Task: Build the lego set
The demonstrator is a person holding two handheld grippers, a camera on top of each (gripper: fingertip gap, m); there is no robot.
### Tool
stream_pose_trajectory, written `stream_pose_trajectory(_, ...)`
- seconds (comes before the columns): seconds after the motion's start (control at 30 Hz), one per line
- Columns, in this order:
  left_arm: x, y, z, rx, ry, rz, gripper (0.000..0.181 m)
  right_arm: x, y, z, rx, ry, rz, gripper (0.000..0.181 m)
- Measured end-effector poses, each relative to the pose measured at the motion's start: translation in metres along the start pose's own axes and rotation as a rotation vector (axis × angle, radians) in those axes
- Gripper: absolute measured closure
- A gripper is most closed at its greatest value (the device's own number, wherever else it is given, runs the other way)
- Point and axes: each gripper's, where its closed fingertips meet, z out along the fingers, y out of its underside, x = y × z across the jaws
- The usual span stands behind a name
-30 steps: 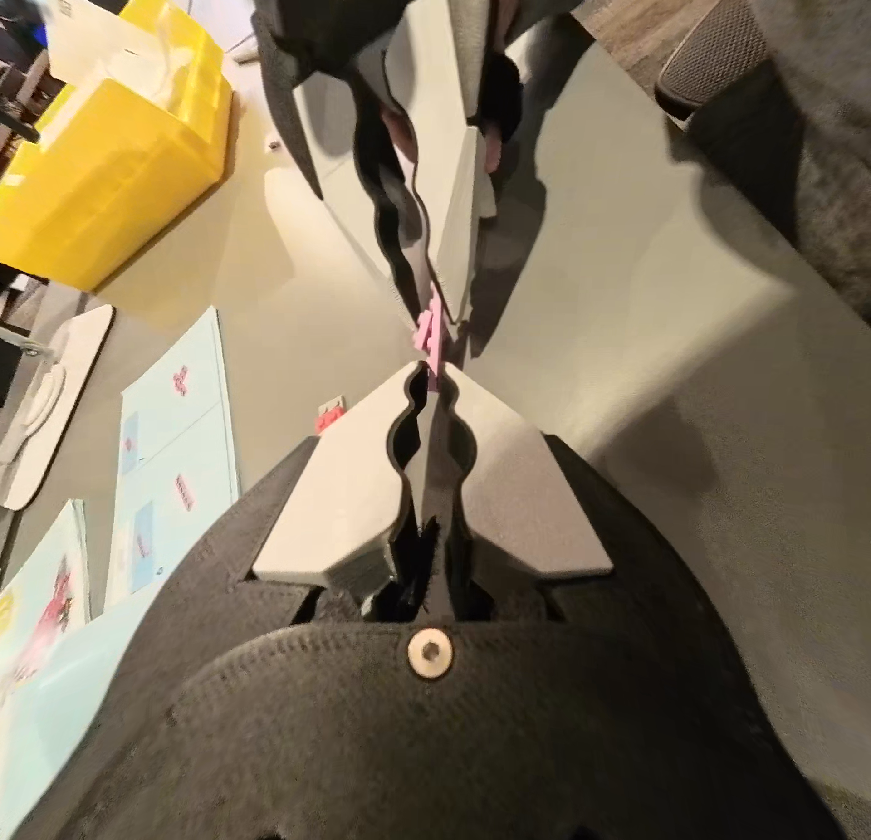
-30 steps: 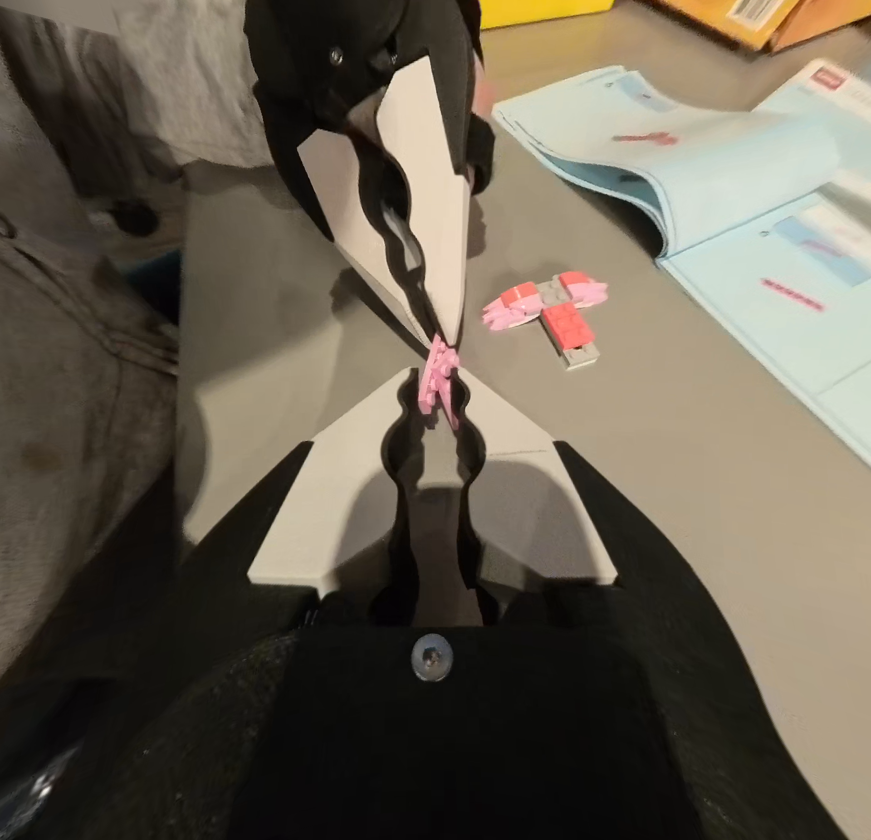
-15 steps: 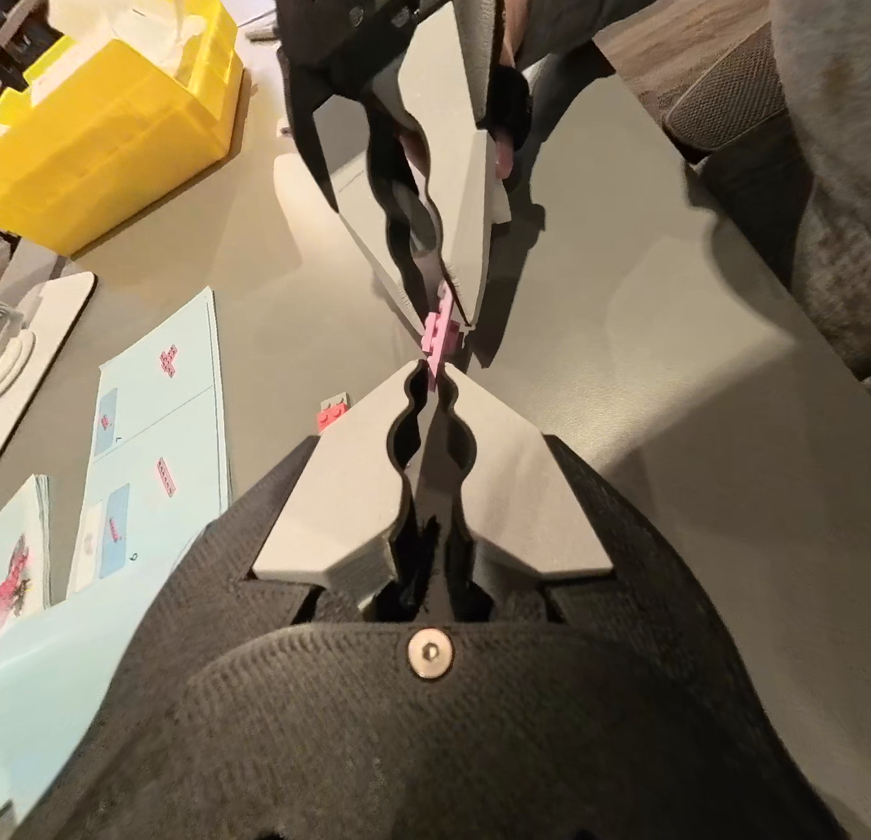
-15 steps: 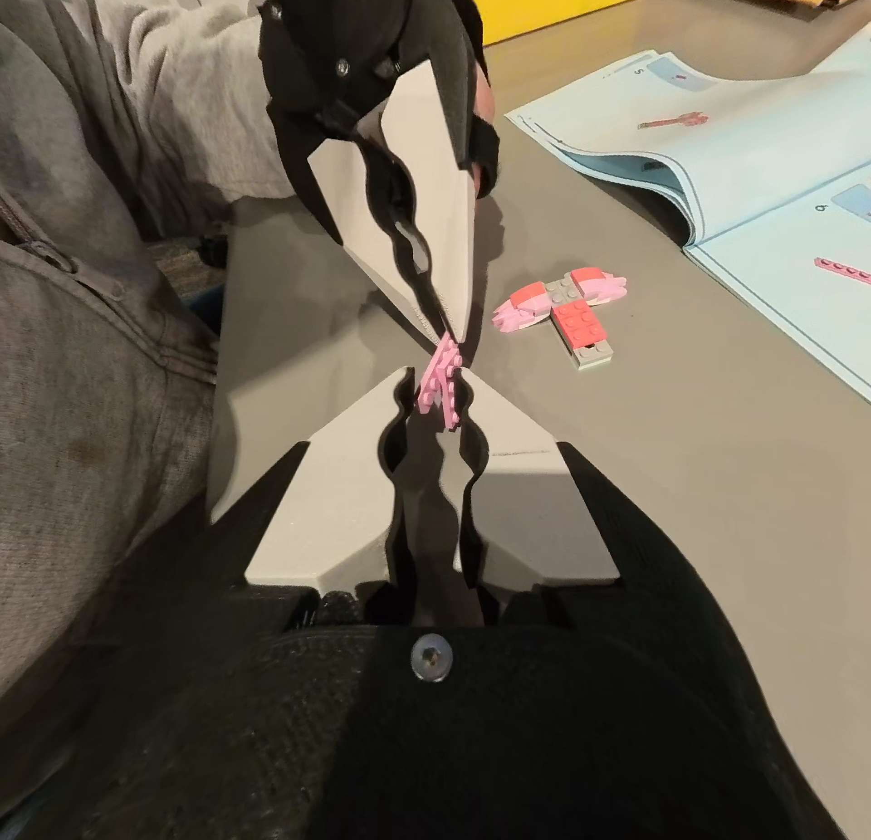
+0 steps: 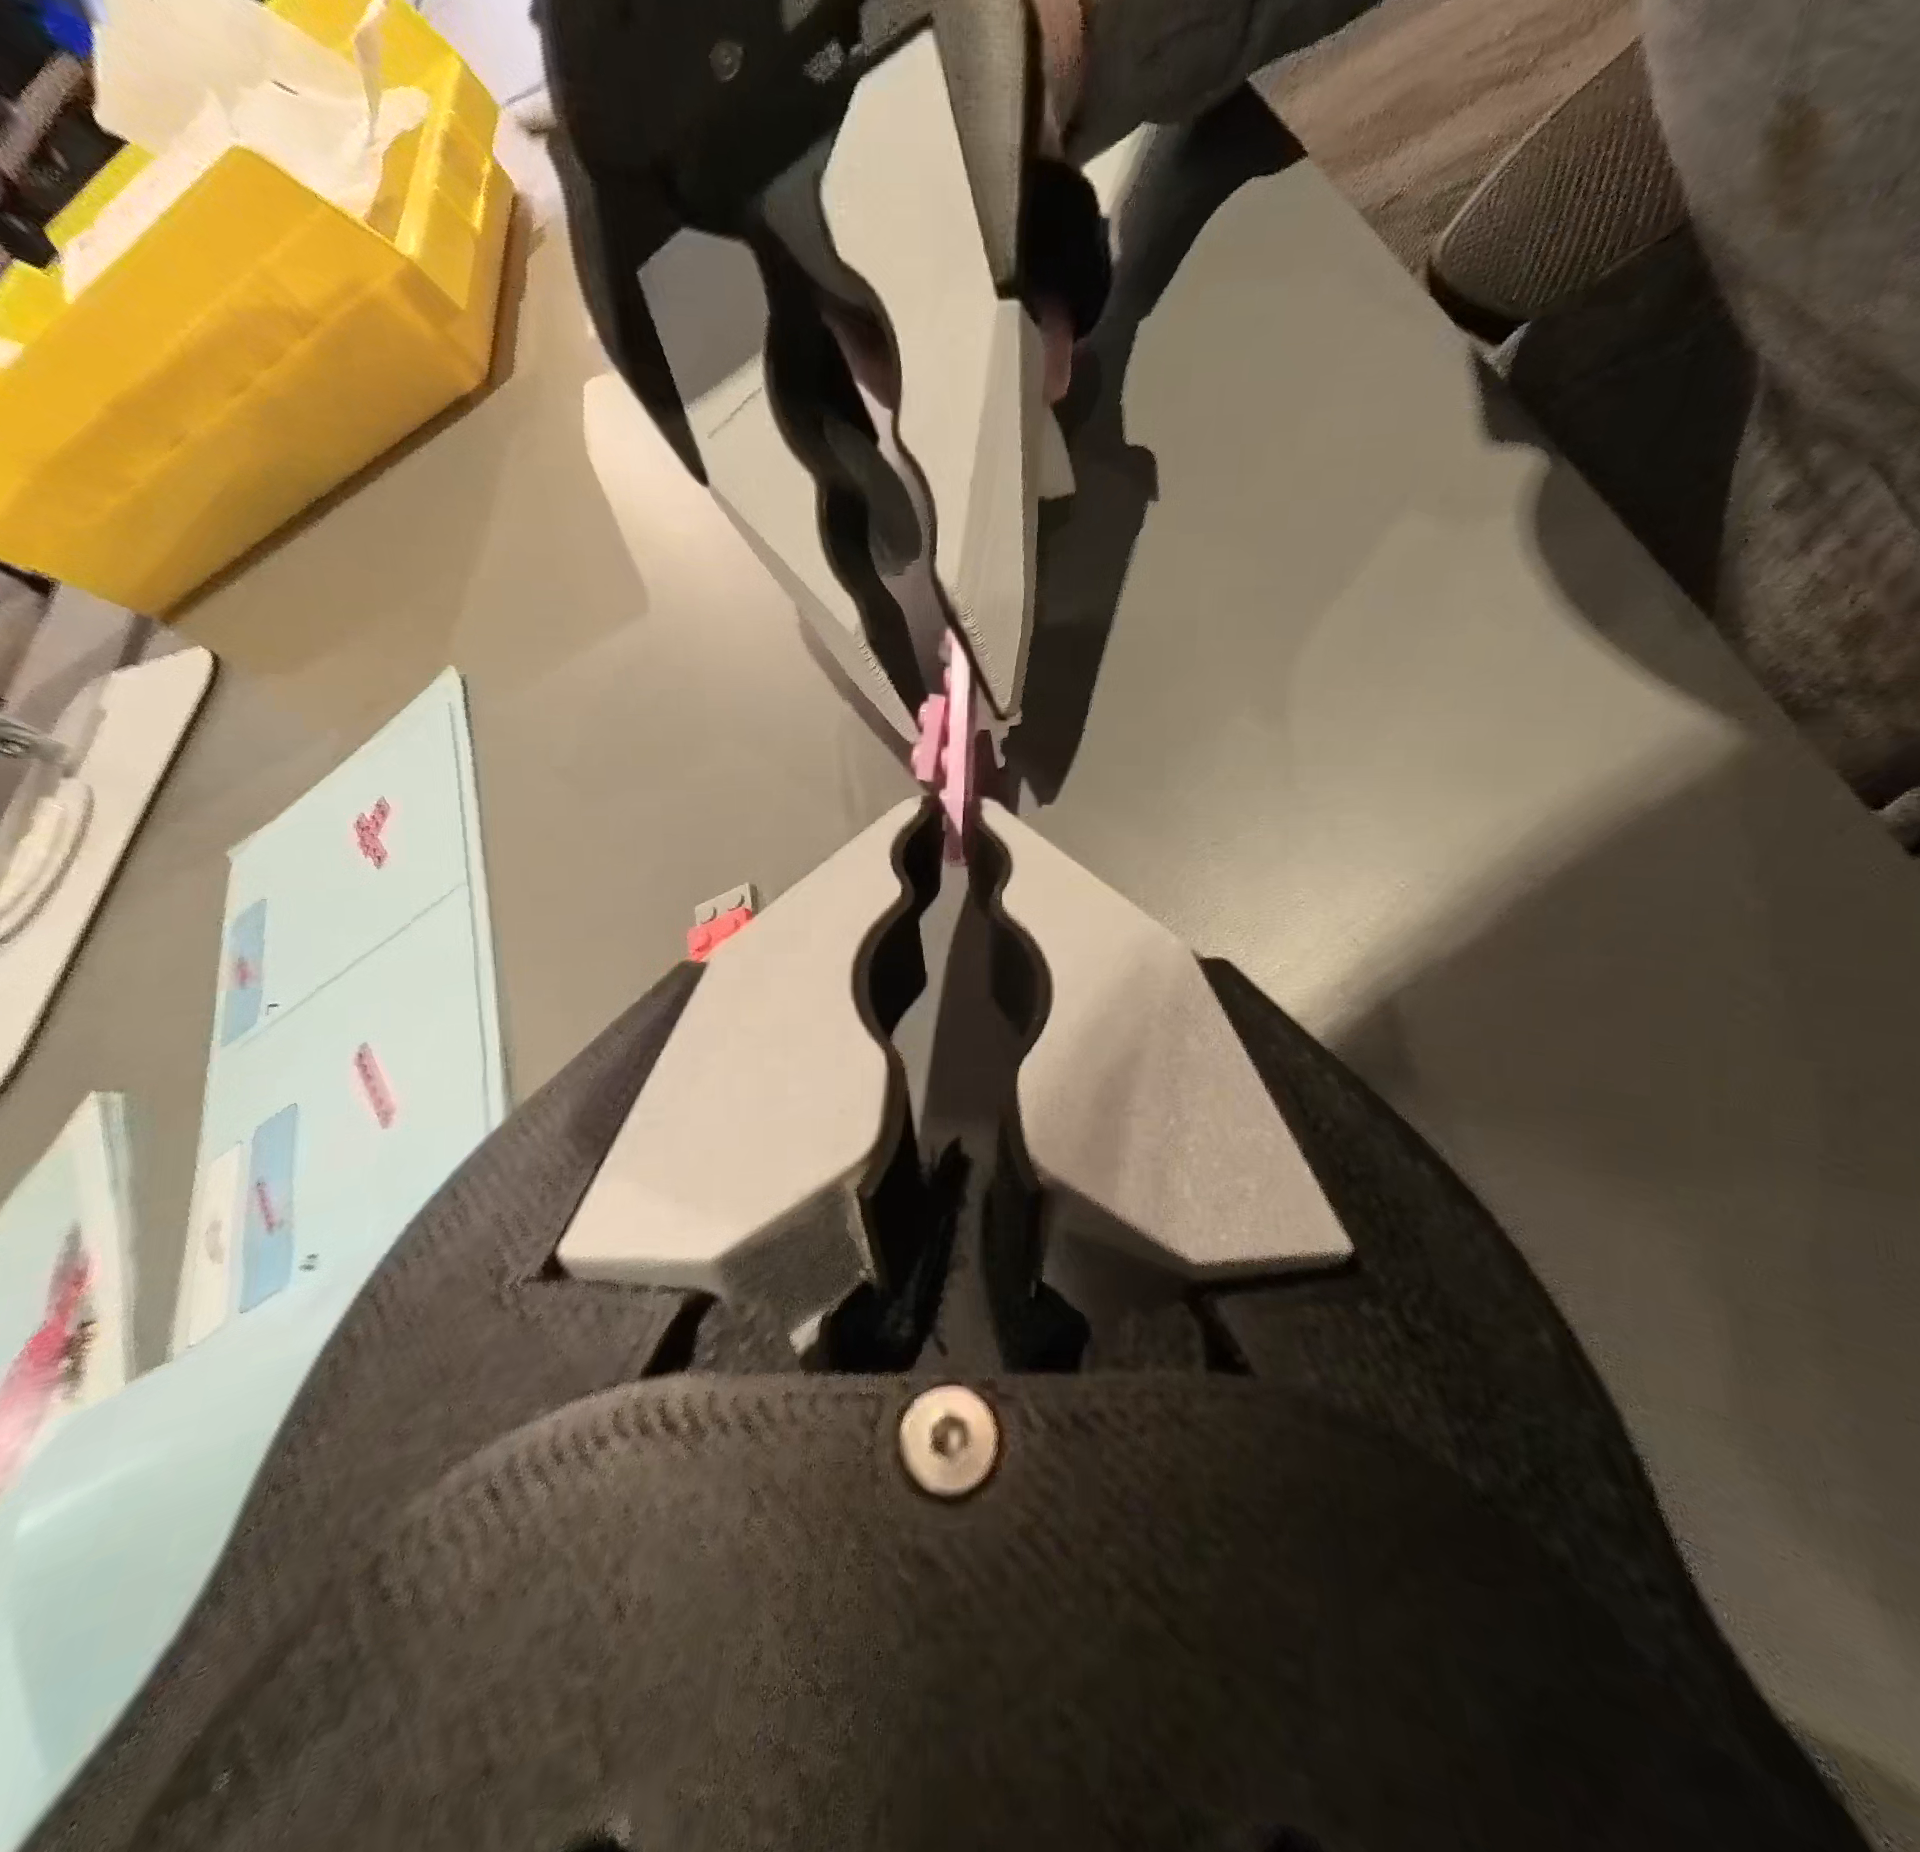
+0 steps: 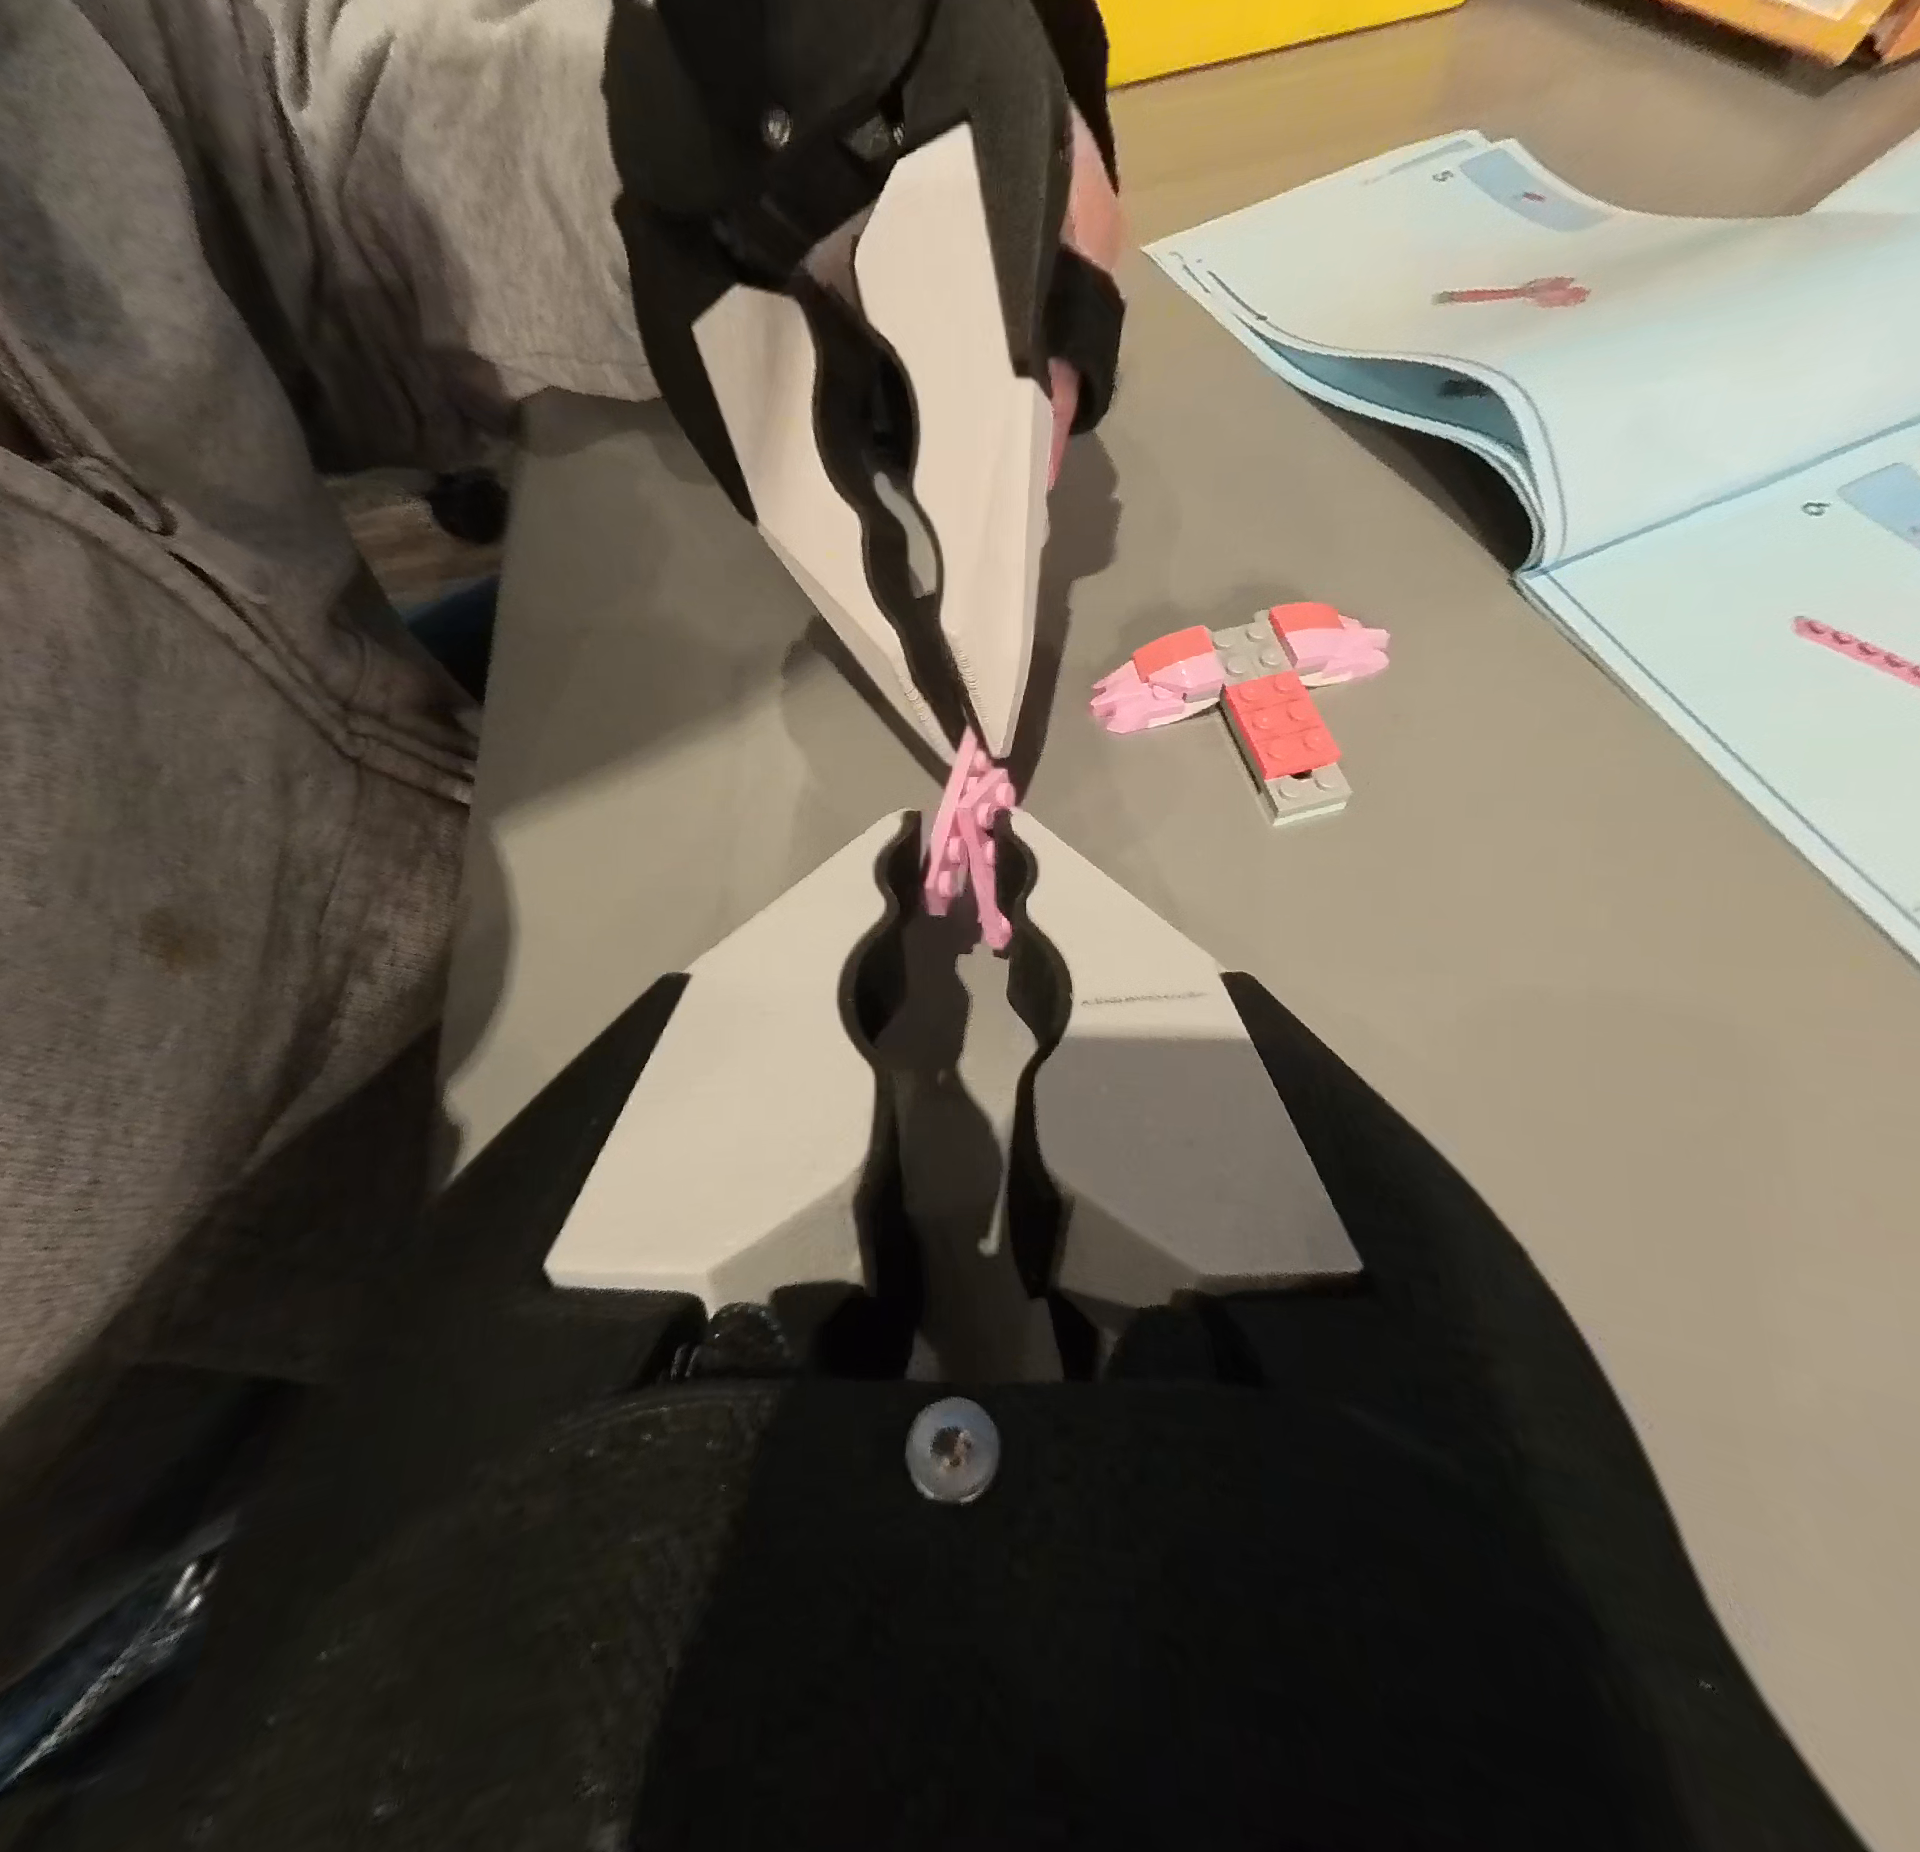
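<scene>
Grey table (image 6: 1558, 1075) fills frame; open instruction booklet (image 6: 1662, 368) upper right for reference. Coral T-shaped subassembly (image 6: 1262, 696) waits centre-right. Left gripper (image 5: 951, 826) and right gripper (image 6: 961, 852) both pinch 2 pink plates (image 6: 971, 846) mid-frame, likely pressing them together.

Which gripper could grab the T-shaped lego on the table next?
Probably the right gripper: the T-shaped lego lies in its plain view, but the left gripper's own finger half hides it. Both hold pink pieces.
</scene>
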Motion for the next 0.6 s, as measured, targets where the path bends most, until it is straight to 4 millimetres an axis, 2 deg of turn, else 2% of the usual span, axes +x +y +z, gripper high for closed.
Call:
stream_pose_trajectory(0.13,-0.004,-0.003,-0.003,0.006,-0.045,0.043,0.178,-0.001,0.0,0.0,0.003,-0.01,-0.002,0.167)
stream_pose_trajectory(0.43,-0.003,-0.009,-0.004,0.05,0.002,-0.051,0.178,0.005,-0.002,-0.002,0.009,0.058,-0.109,0.174)
stream_pose_trajectory(0.6,-0.005,-0.01,-0.005,0.047,-0.031,-0.018,0.178,0.006,-0.004,-0.003,0.014,0.04,-0.077,0.174)
